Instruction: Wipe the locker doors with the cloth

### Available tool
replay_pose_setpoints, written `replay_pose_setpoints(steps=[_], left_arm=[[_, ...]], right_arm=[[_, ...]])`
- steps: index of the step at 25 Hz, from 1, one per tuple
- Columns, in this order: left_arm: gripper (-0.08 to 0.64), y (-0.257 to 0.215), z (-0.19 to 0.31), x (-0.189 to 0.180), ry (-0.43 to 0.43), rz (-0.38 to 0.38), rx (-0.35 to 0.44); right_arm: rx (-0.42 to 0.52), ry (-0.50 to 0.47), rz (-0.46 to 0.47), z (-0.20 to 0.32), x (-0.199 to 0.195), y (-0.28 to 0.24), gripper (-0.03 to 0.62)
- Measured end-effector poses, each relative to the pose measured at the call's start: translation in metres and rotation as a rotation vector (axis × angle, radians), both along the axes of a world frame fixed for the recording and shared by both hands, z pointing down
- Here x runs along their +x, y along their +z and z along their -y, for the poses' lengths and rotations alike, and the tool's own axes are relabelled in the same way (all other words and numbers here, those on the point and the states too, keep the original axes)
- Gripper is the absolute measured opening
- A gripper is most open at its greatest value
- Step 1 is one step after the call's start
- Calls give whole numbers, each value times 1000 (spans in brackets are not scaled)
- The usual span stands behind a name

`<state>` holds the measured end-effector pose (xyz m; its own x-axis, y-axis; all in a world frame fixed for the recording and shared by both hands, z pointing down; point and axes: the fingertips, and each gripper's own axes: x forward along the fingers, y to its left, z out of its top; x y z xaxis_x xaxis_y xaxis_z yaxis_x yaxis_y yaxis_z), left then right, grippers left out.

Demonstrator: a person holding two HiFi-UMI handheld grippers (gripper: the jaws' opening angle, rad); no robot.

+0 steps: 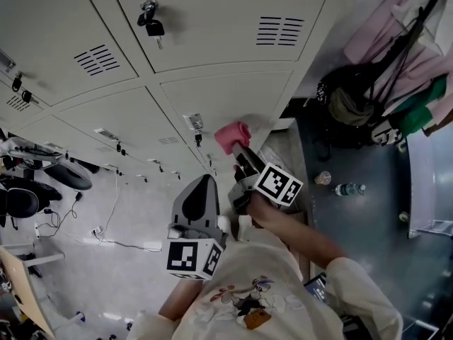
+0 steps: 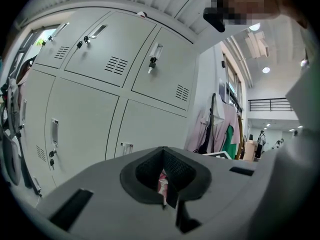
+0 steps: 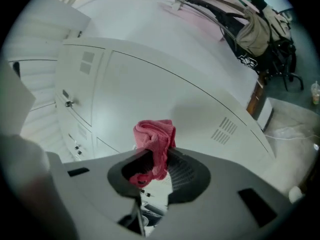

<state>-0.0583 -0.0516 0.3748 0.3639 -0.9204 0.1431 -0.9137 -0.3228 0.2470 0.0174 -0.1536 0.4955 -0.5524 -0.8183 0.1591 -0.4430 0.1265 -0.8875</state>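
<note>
A bank of pale grey locker doors [image 1: 233,98] fills the top of the head view. My right gripper [image 1: 241,160] is shut on a bunched pink cloth [image 1: 232,136], holding it up against a lower door near its handle [image 1: 195,124]. In the right gripper view the cloth [image 3: 156,136] sticks out past the jaws of the right gripper [image 3: 155,160] and touches the locker door [image 3: 165,94]. My left gripper [image 1: 201,193] hangs lower and to the left, away from the doors, with its jaws together and holding nothing. The left gripper [image 2: 164,176] looks up at the lockers [image 2: 90,119].
Keys [image 1: 151,24] hang from the locks of several doors. Right of the lockers, a rack of pink and green clothes [image 1: 417,69] and a black bag [image 1: 350,105] stand on the dark floor. A bottle [image 1: 348,188] and a cup [image 1: 323,178] lie there. Black chairs [image 1: 28,190] and cables are at left.
</note>
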Motion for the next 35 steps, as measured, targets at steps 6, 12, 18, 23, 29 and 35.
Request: replay_pose_setpoints(steps=[6,12,18,23,29,35], left_arm=[[6,-2,2,11,27,-1,9],[5,-5,2,21,50,0,14],[6,-5,3,22,56,2,13],[6,-4,5,17,50,3,16],[6,-3,8,13,48,-1,9],[6,0,12,12,47,1,0]], right_arm=[[187,19,90,5,14,-77,82],[220,56,128,18,36,-109,83],[79,114,202,31,44,-102,83],[41,138,249,45,43,-93,83],[16,164,227,52,47,-80,84],[23,160,228,55,45,-74,84]])
